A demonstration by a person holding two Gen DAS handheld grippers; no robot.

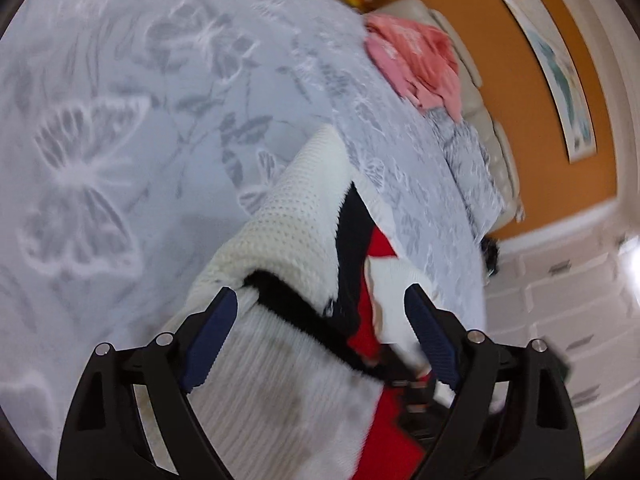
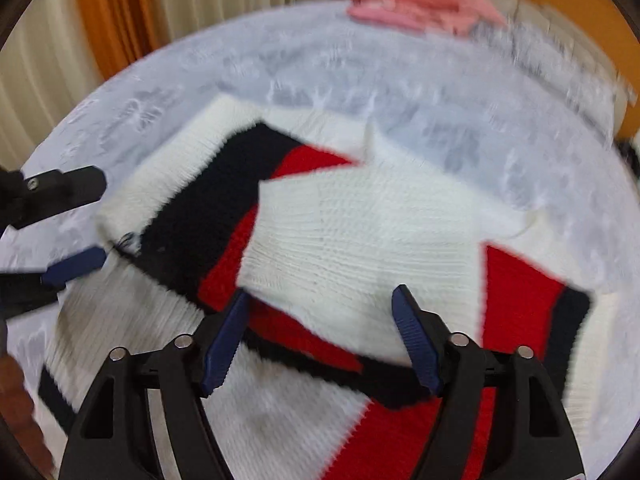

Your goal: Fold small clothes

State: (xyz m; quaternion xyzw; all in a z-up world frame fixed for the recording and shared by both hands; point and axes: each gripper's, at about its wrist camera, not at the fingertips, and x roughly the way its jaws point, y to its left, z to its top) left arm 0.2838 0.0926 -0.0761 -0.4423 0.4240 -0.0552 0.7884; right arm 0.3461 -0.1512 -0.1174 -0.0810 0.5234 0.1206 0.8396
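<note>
Two sets of fingers over one garment: a knitted sweater (image 2: 340,232) in white, black and red, lying on the table (image 1: 120,80) under a pale butterfly-print cloth. Both views blurred.

Left gripper (image 1: 320,320): fingers wide apart, pads clear of the knit. Sweater lies between and beyond them; one white sleeve with a black band runs away from the fingertips, a red panel sits by the right-hand finger. Nothing clamped.

Right gripper (image 2: 320,320): fingers apart, no pad pressing on fabric that I can see. A white panel, apparently a sleeve folded across the body, lies just ahead of and between the fingertips. Red and black areas show to either side and below. The left gripper appears at the left edge of this view, beside the sweater's white sleeve.

Pink clothes (image 1: 416,60) lie well beyond the fingertips at the table's far edge, apart from the sweater.

Judged step: mid-fold, one sleeve seems laid in, the other sleeve not yet brought across.

Next move, as I judge it: left fingers need to settle on the outstretched sleeve near its cuff, close on one layer only, and carry it over the body. Right fingers could pin the folded panel so it does not drag
</note>
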